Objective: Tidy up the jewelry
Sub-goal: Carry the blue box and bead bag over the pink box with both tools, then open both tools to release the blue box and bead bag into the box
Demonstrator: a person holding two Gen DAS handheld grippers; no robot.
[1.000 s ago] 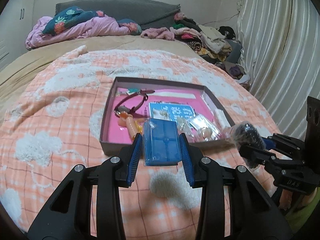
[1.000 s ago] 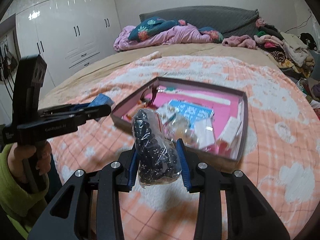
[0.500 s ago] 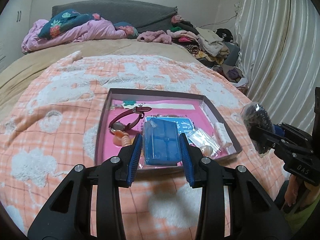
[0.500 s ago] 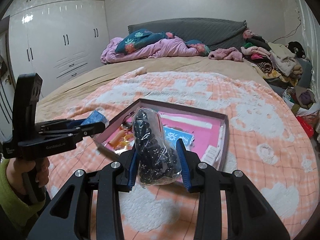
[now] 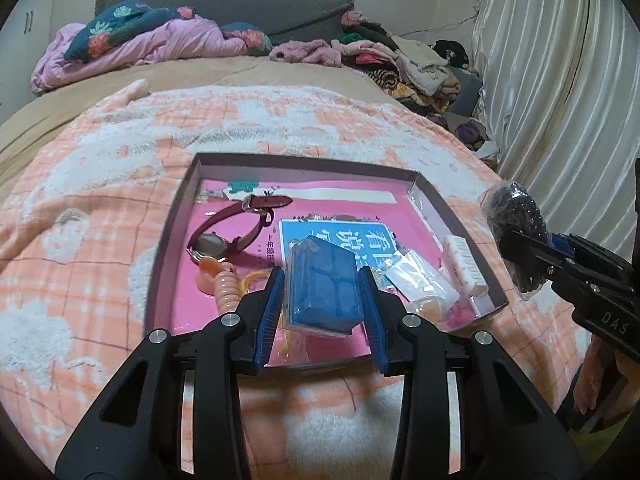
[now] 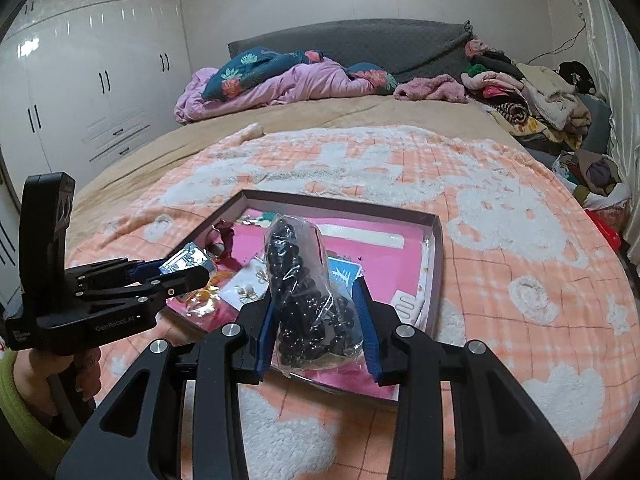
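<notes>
**Both tongs loaded above the jewelry tray**

While the left gripper (image 5: 322, 276) clamps a blue, ribbed plastic case in clear wrap (image 5: 322, 284) between its blue pads, the right gripper (image 6: 320, 312) grips a clear plastic bag of black beads (image 6: 306, 300). Each load stands upright between its fingers, at 12 o'clock from the handles. Beyond both, also at 12 o'clock, lies the shallow grey cardboard tray with a pink floor (image 5: 172, 236) on a peach-and-white checked fleece blanket (image 5: 80, 208). Inside it, a red-strapped wristwatch (image 5: 236, 228) sits at 10 o'clock from the case, and a blue card printed with large white Chinese characters (image 5: 340, 232) lies just behind it. Legible lettering: "DAS" on the right gripper's body in the left view; "GenRobot.AI" on the left gripper's body in the right view.
</notes>
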